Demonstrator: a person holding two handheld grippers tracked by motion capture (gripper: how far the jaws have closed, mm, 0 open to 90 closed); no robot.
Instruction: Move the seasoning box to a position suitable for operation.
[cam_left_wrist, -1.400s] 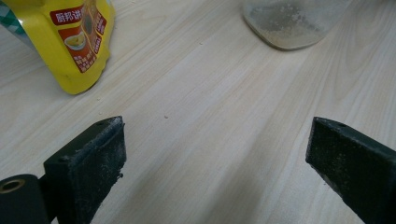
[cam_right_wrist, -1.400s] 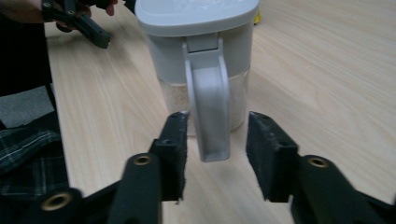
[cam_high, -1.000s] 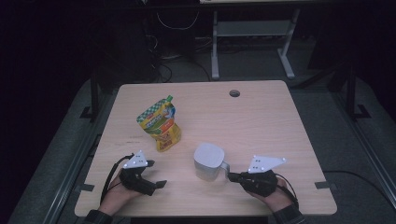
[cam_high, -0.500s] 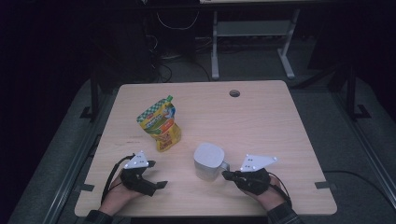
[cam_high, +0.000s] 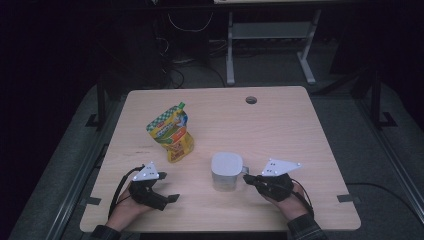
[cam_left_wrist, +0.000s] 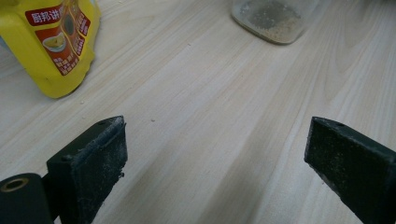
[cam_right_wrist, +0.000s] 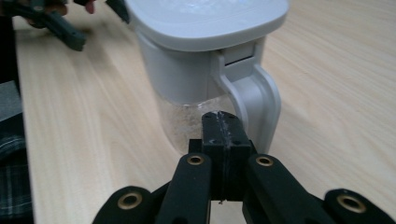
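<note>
There, near the front edge of the tabletop (cam_high: 280, 125) and a little right of its middle, stood the jar (cam_high: 226, 171), a squat container with a rounded-square white lid, a white upper body and a clear lower part in which a thin layer of pale grains lay on the bottom. In the right gripper view a white loop handle (cam_right_wrist: 254, 105) hung from the lid's rim on the side facing the camera, and the lid looked shut. The right gripper (cam_high: 248, 178) lay just beside that handle on the jar's right, its jaws clenched flat against each other with nothing between them, their tip level with the clear part of the jar; whether it touched the handle I could not tell. The person's right hand (cam_high: 282, 197) came in from the front edge, low over the wood, with the grey plate uppermost. The left gripper (cam_high: 172, 198) rested near the front-left part of the tabletop, well apart from the jar, its jaws released wide over bare wood and pointing toward the right. Behind it, toward the left edge, a yellow refill pouch (cam_high: 171, 131) with a green-checked top stood upright.
</note>
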